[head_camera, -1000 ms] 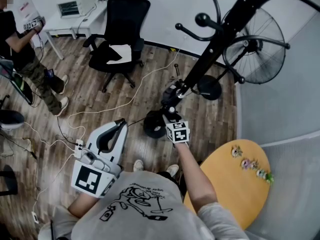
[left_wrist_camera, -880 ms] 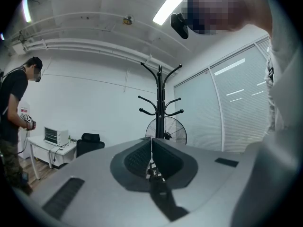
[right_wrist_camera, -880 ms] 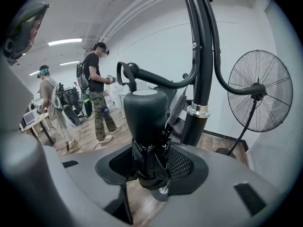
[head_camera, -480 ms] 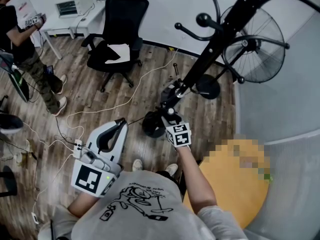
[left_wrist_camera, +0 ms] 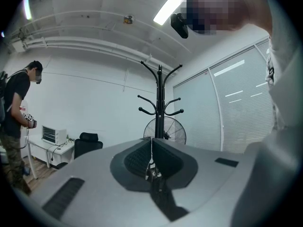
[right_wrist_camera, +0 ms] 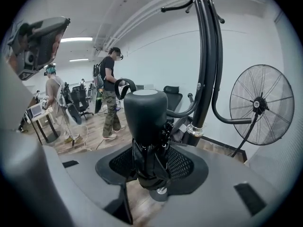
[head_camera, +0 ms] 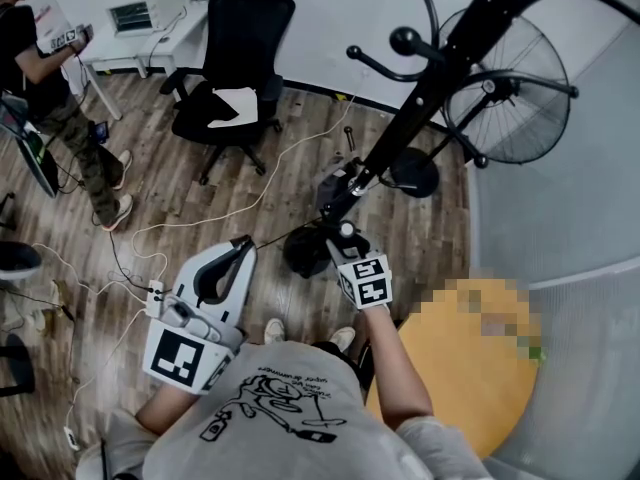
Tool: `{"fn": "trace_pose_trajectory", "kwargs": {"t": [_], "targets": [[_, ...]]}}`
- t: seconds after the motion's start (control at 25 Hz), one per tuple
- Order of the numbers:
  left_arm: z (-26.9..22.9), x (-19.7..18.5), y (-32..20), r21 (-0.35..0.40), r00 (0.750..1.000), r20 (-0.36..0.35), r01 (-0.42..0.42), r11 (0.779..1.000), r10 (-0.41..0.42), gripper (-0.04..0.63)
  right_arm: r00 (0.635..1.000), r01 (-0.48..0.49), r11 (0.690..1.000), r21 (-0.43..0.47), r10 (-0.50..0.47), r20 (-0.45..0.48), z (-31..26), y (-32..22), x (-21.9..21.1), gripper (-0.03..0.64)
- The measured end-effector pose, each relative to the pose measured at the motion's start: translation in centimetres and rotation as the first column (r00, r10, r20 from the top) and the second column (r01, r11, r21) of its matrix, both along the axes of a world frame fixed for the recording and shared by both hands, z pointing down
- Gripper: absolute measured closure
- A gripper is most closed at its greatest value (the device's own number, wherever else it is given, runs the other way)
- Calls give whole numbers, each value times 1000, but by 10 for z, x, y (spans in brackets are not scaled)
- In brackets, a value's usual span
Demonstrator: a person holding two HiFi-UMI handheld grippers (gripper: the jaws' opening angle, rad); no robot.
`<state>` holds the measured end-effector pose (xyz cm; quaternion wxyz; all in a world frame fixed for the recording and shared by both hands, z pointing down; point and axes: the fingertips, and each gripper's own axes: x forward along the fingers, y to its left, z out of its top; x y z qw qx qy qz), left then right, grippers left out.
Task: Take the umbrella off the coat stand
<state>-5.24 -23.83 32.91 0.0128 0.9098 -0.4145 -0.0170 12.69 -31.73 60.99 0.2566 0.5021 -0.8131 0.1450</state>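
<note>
Right gripper (right_wrist_camera: 150, 164) is clamped on the folded black umbrella (right_wrist_camera: 144, 117), dead centre in the right gripper view. The umbrella's long axis stands upright: fat handle at twelve o'clock, small metal tip at six. The coat stand (right_wrist_camera: 207, 56) rises just beside it at one o'clock. Left gripper (left_wrist_camera: 151, 162) has its jaws pressed together on nothing.

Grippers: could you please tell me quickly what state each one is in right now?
Left gripper: jaws closed together, holding nothing.
Right gripper: jaws closed on the folded black umbrella.
</note>
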Motion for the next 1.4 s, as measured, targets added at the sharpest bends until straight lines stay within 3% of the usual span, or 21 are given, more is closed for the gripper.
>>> {"fn": "trace_pose_trajectory", "kwargs": {"t": [0.6, 1.4], "targets": [[6, 3, -5, -9, 1000, 2, -5, 1000, 5, 583, 999, 28, 999, 46, -29, 33, -61, 36, -8, 413], [7, 11, -10, -12, 1000, -1, -17, 1000, 17, 583, 994, 110, 989, 102, -108, -22, -154, 70, -19, 411]]}}
